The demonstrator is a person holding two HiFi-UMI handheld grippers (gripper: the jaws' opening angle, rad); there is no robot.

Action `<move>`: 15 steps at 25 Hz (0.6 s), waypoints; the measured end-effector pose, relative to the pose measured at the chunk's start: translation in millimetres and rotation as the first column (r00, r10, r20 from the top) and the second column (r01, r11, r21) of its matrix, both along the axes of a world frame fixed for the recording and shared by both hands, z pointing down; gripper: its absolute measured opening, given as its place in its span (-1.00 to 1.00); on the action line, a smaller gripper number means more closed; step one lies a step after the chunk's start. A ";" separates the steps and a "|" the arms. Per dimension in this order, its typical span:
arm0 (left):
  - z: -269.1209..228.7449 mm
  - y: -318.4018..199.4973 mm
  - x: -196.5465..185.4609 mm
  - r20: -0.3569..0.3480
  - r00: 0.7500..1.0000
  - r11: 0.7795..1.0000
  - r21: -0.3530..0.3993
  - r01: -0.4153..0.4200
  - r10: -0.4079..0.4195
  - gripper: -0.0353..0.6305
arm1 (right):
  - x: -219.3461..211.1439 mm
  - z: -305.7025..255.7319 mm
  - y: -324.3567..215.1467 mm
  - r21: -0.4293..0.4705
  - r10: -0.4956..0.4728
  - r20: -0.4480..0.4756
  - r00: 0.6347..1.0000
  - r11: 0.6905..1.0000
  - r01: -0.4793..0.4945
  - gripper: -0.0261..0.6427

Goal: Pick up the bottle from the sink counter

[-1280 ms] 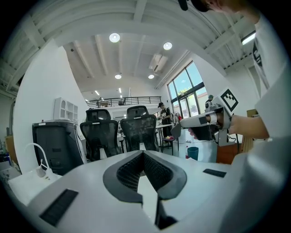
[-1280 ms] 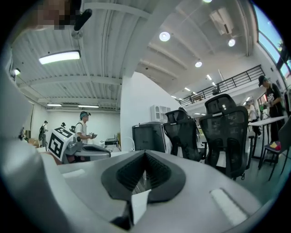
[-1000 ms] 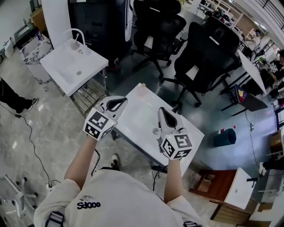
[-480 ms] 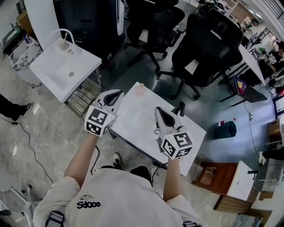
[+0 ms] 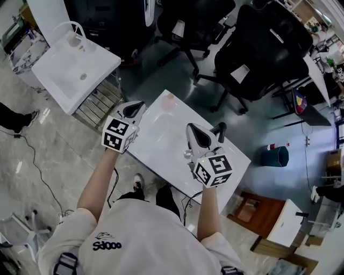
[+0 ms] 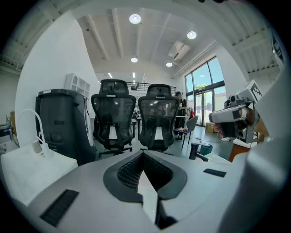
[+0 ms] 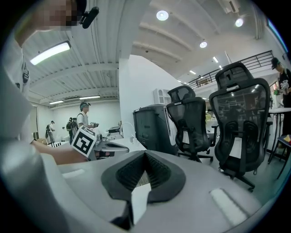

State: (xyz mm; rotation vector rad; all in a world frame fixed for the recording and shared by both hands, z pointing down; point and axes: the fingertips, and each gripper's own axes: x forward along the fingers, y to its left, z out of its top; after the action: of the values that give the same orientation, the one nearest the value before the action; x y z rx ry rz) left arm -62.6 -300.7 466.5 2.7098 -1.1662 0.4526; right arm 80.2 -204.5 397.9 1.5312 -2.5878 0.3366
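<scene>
A white sink counter (image 5: 64,80) with a curved tap (image 5: 72,28) stands at the upper left of the head view. A small pale item (image 5: 81,47) sits by the tap, too small to tell as the bottle. In the left gripper view the counter (image 6: 22,175) lies at the left, with a small pale thing (image 6: 37,147) under the tap. My left gripper (image 5: 131,109) (image 6: 143,157) is shut and holds nothing, well short of the sink. My right gripper (image 5: 198,134) (image 7: 145,157) is shut and empty over a white table (image 5: 161,139).
A pinkish round thing (image 5: 169,101) lies on the table's far corner. Black office chairs (image 5: 269,48) and a dark cabinet (image 5: 107,16) stand behind. A metal rack (image 5: 99,105) sits between sink and table. A cable (image 5: 37,172) runs over the floor at the left.
The head view has shifted, so the sink and table sit a little differently in it. Both grippers keep their pose and stay shut. The person's legs now show below the table.
</scene>
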 end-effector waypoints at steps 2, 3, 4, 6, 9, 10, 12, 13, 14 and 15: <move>14.3 -6.7 12.9 0.006 1.000 1.000 -0.020 -0.015 0.015 -0.89 | 7.6 8.2 -9.8 -0.020 -0.009 0.032 0.999 1.000 0.010 -0.89; 20.7 -10.7 19.8 0.009 1.000 0.999 -0.024 -0.023 0.023 -0.89 | 10.6 13.0 -14.6 -0.032 -0.016 0.048 0.999 0.999 0.018 -0.89; 27.2 -15.0 26.5 0.014 0.999 0.999 -0.028 -0.029 0.029 -0.89 | 13.0 18.0 -18.9 -0.043 -0.024 0.058 0.998 0.999 0.027 -0.89; 41.5 -23.4 37.9 0.032 0.999 0.999 -0.038 -0.035 0.036 -0.89 | 17.0 28.1 -25.4 -0.061 -0.040 0.066 0.997 0.997 0.044 -0.89; 63.2 -36.5 52.0 0.043 0.998 0.998 -0.057 -0.035 0.038 -0.89 | 23.0 41.5 -32.0 -0.088 -0.054 0.095 0.994 0.994 0.063 -0.89; 70.2 -40.7 57.1 0.041 0.998 0.997 -0.064 -0.039 0.041 -0.84 | 25.0 45.5 -33.8 -0.096 -0.057 0.103 0.993 0.993 0.067 -0.89; 84.9 -48.6 67.8 0.038 0.998 0.996 -0.074 -0.052 0.055 -0.56 | 28.8 53.5 -36.8 -0.109 -0.060 0.108 0.992 0.991 0.071 -0.90; 92.4 -52.6 72.7 0.037 0.997 0.995 -0.077 -0.060 0.063 -0.51 | 30.7 57.5 -38.4 -0.116 -0.058 0.108 0.992 0.991 0.071 -0.89; 100.0 -56.7 77.2 0.035 0.997 0.995 -0.080 -0.066 0.069 -0.46 | 32.5 61.2 -39.9 -0.122 -0.054 0.107 0.993 0.990 0.067 -0.89; 107.5 -60.6 81.4 0.030 0.997 0.994 -0.082 -0.071 0.074 -0.39 | 34.4 64.4 -41.1 -0.125 -0.047 0.103 0.994 0.990 0.060 -0.89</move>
State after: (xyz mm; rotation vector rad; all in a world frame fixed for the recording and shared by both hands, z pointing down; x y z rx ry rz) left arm 18.8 -361.3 574.0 2.6915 -1.0367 0.5448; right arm 114.6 -245.6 462.2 1.4341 -2.6188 0.5754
